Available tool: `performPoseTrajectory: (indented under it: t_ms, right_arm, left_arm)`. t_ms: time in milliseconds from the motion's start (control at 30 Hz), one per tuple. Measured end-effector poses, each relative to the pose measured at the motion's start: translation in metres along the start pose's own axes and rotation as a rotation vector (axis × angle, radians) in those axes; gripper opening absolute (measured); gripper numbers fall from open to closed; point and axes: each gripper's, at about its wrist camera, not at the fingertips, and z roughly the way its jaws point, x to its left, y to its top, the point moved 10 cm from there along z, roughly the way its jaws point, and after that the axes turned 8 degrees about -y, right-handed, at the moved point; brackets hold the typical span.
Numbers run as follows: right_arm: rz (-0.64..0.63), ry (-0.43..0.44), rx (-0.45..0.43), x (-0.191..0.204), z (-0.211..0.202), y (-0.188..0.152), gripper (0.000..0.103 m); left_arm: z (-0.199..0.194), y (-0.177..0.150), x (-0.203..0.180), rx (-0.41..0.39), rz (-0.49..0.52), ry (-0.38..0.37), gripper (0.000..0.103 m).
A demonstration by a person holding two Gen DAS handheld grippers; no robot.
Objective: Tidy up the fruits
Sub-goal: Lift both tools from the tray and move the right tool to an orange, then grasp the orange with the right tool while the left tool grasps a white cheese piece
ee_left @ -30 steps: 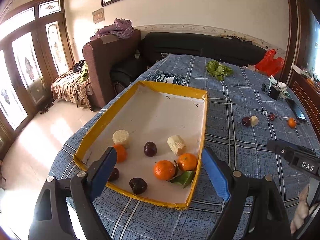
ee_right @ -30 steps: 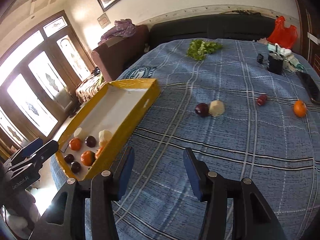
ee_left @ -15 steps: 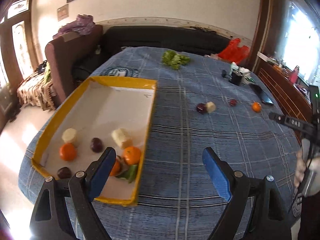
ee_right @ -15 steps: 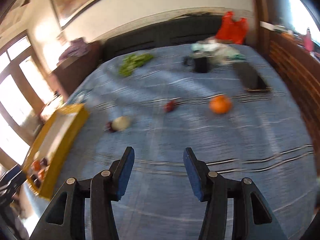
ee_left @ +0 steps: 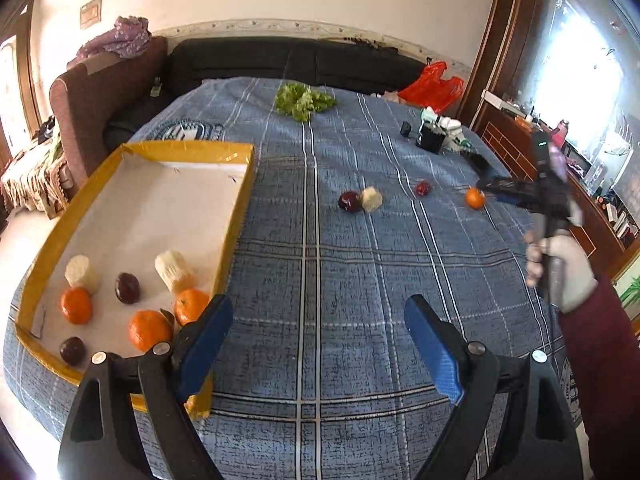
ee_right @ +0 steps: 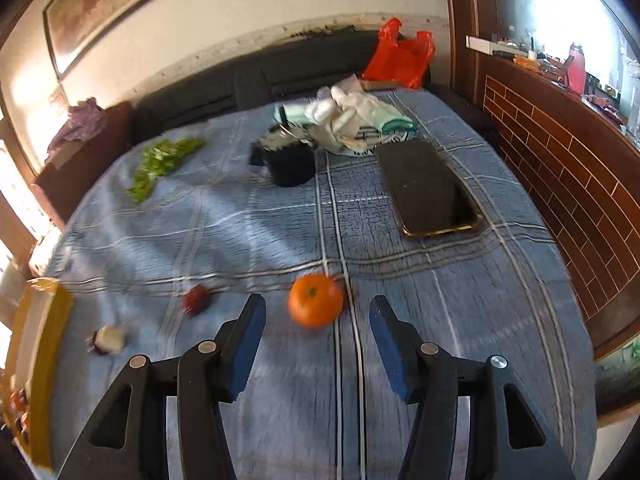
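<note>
Four loose pieces of fruit lie on the blue plaid-covered worktop (ee_left: pixel 320 280) in the left wrist view, well apart from the yellow-rimmed cardboard tray (ee_left: pixel 244 184) that holds the sorted ones, and the left hand-held gripper (ee_left: pixel 318 344) hangs released and empty beside that tray. In the right wrist view, the right hand-held gripper (ee_right: pixel 318 334), jaws parted and having just widened a little, nothing yet between them, sits just short of the small round orange tangerine (ee_right: pixel 316 300). A hurried, off-centre squeeze could probably roll it away towards the black slab-shaped phone (ee_right: pixel 430 188).

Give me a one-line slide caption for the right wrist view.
Right gripper, fingers open, closes in on a loose orange lying on the blue plaid tablecloth.
</note>
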Motion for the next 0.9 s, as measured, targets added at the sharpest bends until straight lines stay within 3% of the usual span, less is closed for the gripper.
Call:
performPoseTrajectory:
  t_ms: [233,300,367,500,667,700,733,800,900]
  right_arm:
    - [-0.042,-0.037,0.050,0.014,0.033,-0.006,0.057]
    - [-0.056,-0.052,0.034,0.014,0.033,-0.006,0.042]
    - [-0.050,-0.044,0.032,0.014,0.031,-0.007,0.041]
    - [0.010,0.012,0.028,0.011,0.016,-0.013,0.041]
    - [0.097,0.168,0.012,0.027,-0.019,-0.032,0.041]
    - [0.096,0.186,0.003,0.031,-0.024,-0.035,0.041]
    - [0.089,0.197,-0.008,0.035,-0.027,-0.039,0.041]
    - [0.071,0.199,-0.024,0.040,-0.029,-0.043,0.041]
    - [0.067,0.221,-0.010,0.045,-0.026,-0.048,0.041]
  left_arm:
    - [0.004,0.011,-0.002,-0.002,-0.006,-0.022,0.087]
    - [0.011,0.016,-0.010,0.004,0.012,-0.030,0.087]
    - [0.018,0.022,-0.019,0.001,0.044,-0.028,0.087]
    - [0.042,0.038,-0.043,0.008,0.142,-0.021,0.087]
    - [0.082,0.053,-0.065,0.030,0.236,-0.064,0.086]
    - [0.094,0.056,-0.069,0.044,0.253,-0.079,0.076]
    - [0.103,0.058,-0.070,0.062,0.266,-0.085,0.056]
    - [0.129,0.060,-0.069,0.126,0.287,-0.072,0.032]
    - [0.154,0.066,-0.065,0.149,0.305,-0.051,0.030]
